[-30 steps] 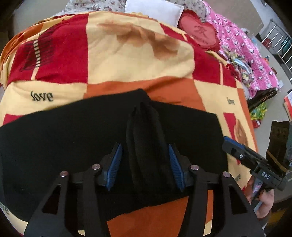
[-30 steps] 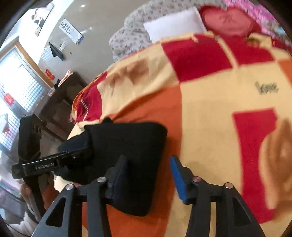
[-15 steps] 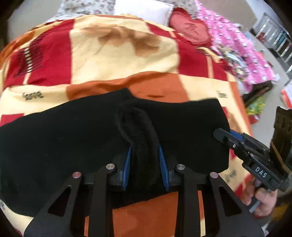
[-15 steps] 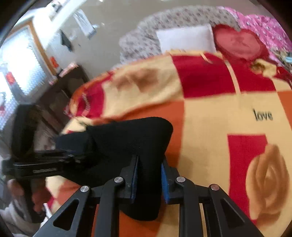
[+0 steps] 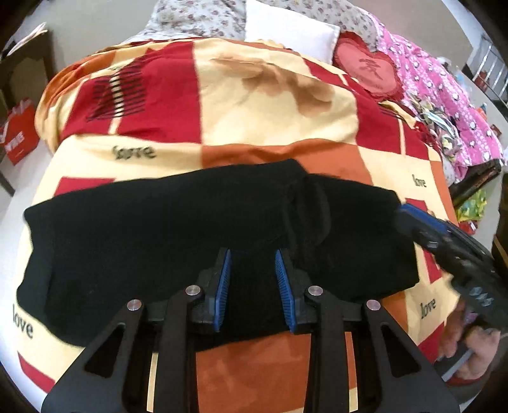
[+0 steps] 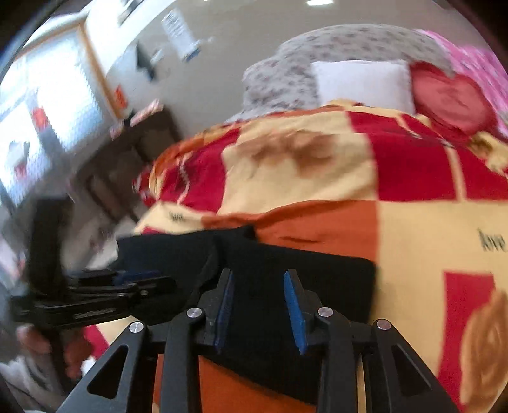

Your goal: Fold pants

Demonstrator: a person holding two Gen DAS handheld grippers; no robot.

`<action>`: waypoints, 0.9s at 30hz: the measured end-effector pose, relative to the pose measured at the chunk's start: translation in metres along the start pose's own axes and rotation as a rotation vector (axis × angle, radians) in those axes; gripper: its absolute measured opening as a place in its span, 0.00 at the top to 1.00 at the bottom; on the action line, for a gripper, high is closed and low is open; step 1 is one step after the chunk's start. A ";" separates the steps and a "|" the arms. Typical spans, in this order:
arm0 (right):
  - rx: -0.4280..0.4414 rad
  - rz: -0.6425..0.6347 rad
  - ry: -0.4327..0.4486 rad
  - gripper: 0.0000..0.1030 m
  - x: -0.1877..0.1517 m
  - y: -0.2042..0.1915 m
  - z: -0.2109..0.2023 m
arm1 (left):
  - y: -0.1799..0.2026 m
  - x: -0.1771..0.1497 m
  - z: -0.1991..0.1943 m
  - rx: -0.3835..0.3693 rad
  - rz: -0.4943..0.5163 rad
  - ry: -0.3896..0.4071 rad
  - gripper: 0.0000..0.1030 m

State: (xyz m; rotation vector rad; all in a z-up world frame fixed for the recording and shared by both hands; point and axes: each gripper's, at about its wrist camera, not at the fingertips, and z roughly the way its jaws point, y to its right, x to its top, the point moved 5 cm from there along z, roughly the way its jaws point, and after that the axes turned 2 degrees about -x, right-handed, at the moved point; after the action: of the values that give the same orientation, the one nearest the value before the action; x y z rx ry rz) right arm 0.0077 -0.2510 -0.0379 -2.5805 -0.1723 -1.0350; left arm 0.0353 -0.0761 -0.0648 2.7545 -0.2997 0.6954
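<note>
Black pants (image 5: 158,228) lie flat across the checked blanket (image 5: 273,111), folded lengthwise, with a raised crease near the middle right. My left gripper (image 5: 252,279) is shut on the near edge of the pants, its blue pads pressed into the cloth. My right gripper (image 6: 258,305) is shut on the right end of the pants (image 6: 304,279). Each gripper shows in the other's view: the right one (image 5: 444,241) at the pants' right end, the left one (image 6: 95,295) at the left.
The bed carries a white pillow (image 5: 285,28), a red heart cushion (image 5: 368,70) and a pink quilt (image 5: 444,95) at the far end. A dark wooden table (image 6: 133,149) and a window stand to the left of the bed.
Both grippers closed on the pants' near edge. They have since pulled back and the raised fold has flattened out, with the pants spread wider.
</note>
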 end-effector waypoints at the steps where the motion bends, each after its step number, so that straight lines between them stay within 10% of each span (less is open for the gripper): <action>1: 0.002 -0.024 -0.015 0.70 0.002 -0.009 0.012 | -0.003 -0.002 -0.002 0.015 -0.002 0.006 0.72; 9: -0.129 -0.160 -0.080 0.69 0.005 -0.047 0.072 | -0.031 -0.010 -0.010 0.121 -0.039 0.049 0.68; 27: -0.067 -0.196 -0.129 0.67 -0.018 -0.069 0.065 | -0.070 -0.026 -0.030 0.167 -0.126 0.075 0.61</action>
State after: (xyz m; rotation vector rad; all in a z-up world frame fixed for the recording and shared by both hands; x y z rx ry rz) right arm 0.0204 -0.1624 -0.0745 -2.7354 -0.4382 -0.9529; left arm 0.0191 0.0024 -0.0678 2.8637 -0.0534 0.8219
